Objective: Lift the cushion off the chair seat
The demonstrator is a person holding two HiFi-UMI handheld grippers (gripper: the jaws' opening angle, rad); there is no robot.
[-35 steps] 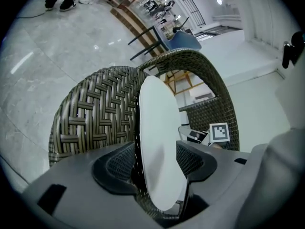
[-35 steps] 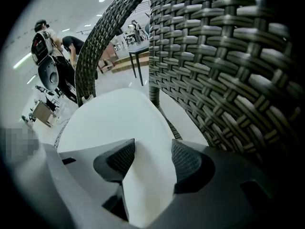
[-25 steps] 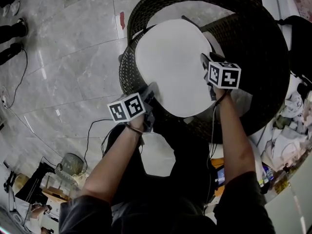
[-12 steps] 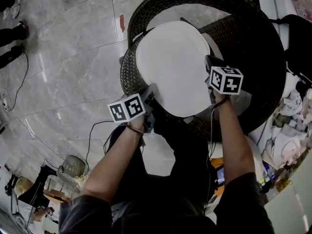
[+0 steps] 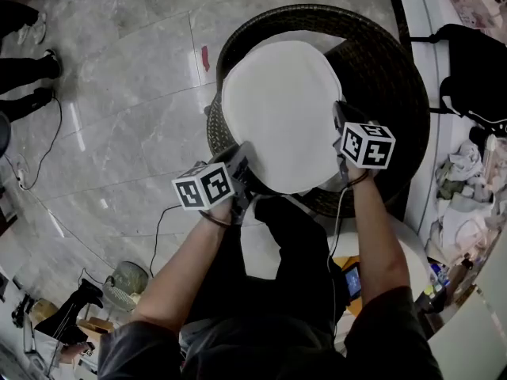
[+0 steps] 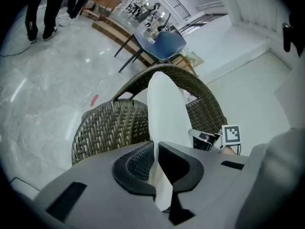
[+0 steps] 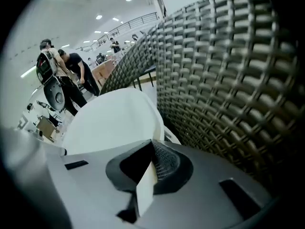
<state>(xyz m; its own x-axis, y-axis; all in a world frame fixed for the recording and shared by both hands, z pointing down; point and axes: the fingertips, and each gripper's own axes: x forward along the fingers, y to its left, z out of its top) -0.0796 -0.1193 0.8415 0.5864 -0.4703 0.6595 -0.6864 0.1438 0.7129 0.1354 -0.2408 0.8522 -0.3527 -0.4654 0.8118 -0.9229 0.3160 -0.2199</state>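
You held the cushion (image 5: 281, 109) by two edges.
Head view: it lay over the wicker chair (image 5: 388, 70), with the left hand-held gripper (image 5: 244, 165) and the right hand-held gripper (image 5: 339, 125) at its rim. Left gripper view: the jaws, just closing, clenched its edge. Right gripper view: the jaws pinched its edge.

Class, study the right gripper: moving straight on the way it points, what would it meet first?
The cushion: the right gripper is shut on its edge, so it would push into that. Beyond, probably the chair.
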